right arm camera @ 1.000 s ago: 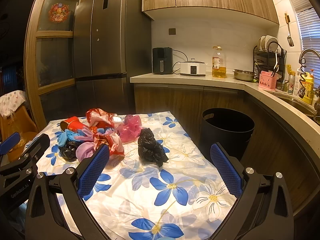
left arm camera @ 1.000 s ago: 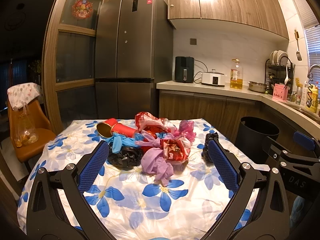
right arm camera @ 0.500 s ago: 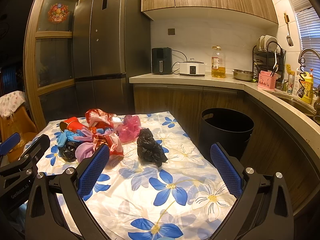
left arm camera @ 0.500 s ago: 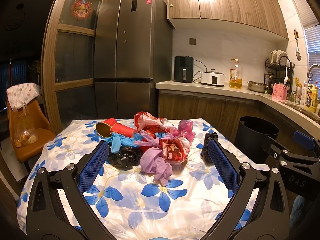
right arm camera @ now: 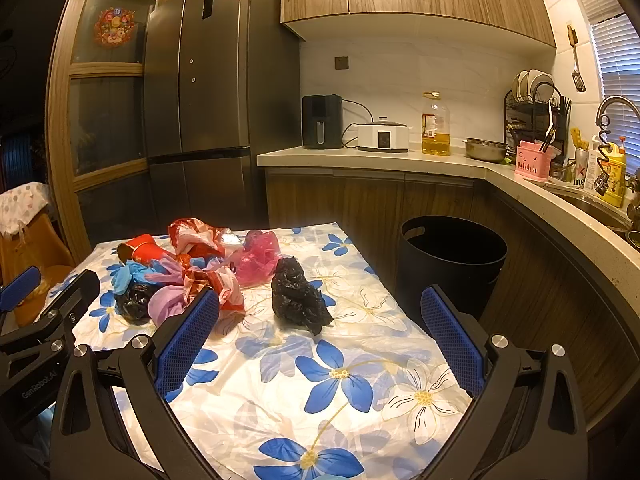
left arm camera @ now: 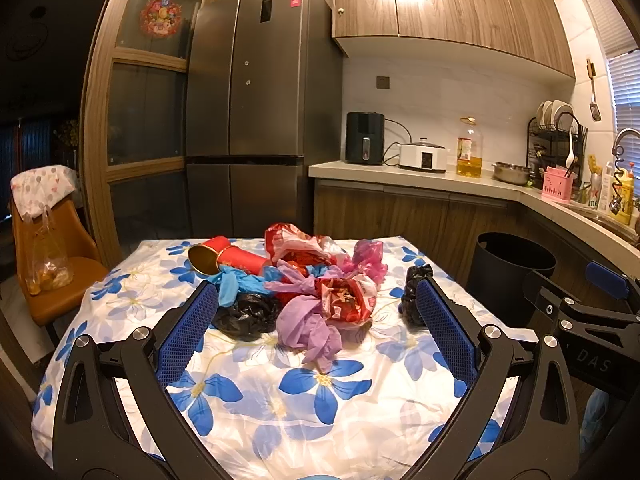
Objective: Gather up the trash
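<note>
A heap of trash lies on the flowered tablecloth [left arm camera: 320,396]: a red tube [left arm camera: 228,258], red wrappers [left arm camera: 348,298], a purple bag [left arm camera: 308,328], blue gloves [left arm camera: 236,282], a pink bag [right arm camera: 258,256] and a small black bag [left arm camera: 248,314]. A separate crumpled black bag [right arm camera: 298,298] sits to the right of the heap. A black bin [right arm camera: 452,260] stands on the floor past the table's right edge. My left gripper [left arm camera: 316,332] is open, just short of the heap. My right gripper [right arm camera: 320,340] is open, in front of the separate black bag. Nothing is held.
A fridge [left arm camera: 256,112] stands behind the table. The counter [right arm camera: 400,156] carries an air fryer, a cooker, an oil bottle and a dish rack. An orange chair [left arm camera: 48,248] with a plastic bag stands at the table's left.
Both grippers have edged slightly forward toward the trash; both stay open and empty.
</note>
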`<state>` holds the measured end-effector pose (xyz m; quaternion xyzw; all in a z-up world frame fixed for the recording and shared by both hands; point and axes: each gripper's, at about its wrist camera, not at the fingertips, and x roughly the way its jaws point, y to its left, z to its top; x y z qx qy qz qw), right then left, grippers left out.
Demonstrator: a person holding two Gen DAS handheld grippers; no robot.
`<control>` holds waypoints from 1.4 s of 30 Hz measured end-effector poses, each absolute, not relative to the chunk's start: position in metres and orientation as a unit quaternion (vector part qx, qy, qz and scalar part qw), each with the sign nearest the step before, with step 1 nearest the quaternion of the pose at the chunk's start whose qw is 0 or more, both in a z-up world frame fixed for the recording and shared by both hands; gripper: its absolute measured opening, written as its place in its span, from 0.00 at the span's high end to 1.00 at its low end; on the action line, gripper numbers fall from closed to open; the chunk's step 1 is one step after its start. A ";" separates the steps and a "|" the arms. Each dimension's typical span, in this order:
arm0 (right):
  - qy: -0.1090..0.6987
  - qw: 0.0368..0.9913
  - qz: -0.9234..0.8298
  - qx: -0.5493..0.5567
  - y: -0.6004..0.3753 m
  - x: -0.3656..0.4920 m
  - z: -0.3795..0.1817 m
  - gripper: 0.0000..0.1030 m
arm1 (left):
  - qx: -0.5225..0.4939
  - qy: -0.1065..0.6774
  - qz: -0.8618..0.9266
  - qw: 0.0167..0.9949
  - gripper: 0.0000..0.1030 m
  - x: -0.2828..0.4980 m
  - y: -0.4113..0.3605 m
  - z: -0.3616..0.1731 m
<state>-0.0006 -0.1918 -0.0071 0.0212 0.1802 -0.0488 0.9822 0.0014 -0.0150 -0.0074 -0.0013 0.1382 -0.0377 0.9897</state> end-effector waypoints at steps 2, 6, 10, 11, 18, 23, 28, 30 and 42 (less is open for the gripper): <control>0.181 0.982 -0.049 0.021 -0.192 0.000 -0.007 0.05 | -0.002 0.139 -0.039 0.990 0.05 0.001 -0.015 -0.007; 0.181 0.982 -0.049 0.022 -0.193 0.000 -0.008 0.05 | -0.002 0.140 -0.042 0.989 0.05 0.004 -0.016 -0.007; 0.183 0.982 -0.049 0.024 -0.196 0.003 -0.008 0.05 | -0.002 0.140 -0.041 0.989 0.05 0.004 -0.017 -0.007; 0.184 0.982 -0.048 0.025 -0.197 0.004 -0.009 0.05 | -0.001 0.140 -0.040 0.989 0.05 0.006 -0.018 -0.007; 0.191 0.980 -0.046 0.026 -0.202 0.015 -0.017 0.05 | 0.001 0.145 -0.030 0.989 0.05 0.017 -0.017 -0.016; 0.199 0.979 -0.038 0.029 -0.207 0.028 -0.030 0.05 | 0.003 0.158 -0.019 0.987 0.05 0.032 -0.017 -0.032; 0.208 0.977 -0.024 0.032 -0.211 0.045 -0.045 0.09 | -0.009 0.179 -0.016 0.984 0.05 0.054 -0.013 -0.053; 0.211 0.977 -0.015 0.035 -0.212 0.055 -0.052 0.11 | -0.012 0.177 -0.018 0.984 0.06 0.062 -0.013 -0.057; 0.206 0.976 0.029 0.055 -0.212 0.134 -0.086 0.26 | -0.013 0.163 -0.023 0.986 0.16 0.115 -0.024 -0.069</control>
